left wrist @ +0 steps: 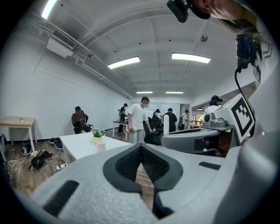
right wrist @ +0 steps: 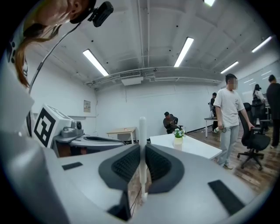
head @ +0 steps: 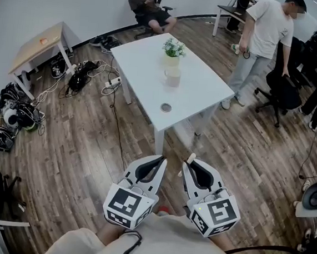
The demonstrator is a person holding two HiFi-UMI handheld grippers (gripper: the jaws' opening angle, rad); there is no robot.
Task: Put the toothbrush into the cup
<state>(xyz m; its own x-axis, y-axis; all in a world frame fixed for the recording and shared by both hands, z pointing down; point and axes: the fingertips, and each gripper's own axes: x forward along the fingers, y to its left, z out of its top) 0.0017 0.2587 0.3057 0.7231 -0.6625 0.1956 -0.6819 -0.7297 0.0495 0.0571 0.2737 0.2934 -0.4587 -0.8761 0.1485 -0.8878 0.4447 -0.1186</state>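
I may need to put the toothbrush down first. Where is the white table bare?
The table is bare between the cup and the edge toward the floor cables, and between the cup and the corner near the standing person. The plant, cup and small round disc line the middle, so that strip is tighter.

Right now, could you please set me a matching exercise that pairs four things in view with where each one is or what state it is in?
Things:
1. toothbrush
2. cup
3. left gripper
4. plant

Places or states:
A. shut, with nothing in it
B. on the table, beyond the cup
C. clamped in the right gripper
D. on the table, just in front of the plant

Pairs: 1-C, 2-D, 3-A, 4-B.
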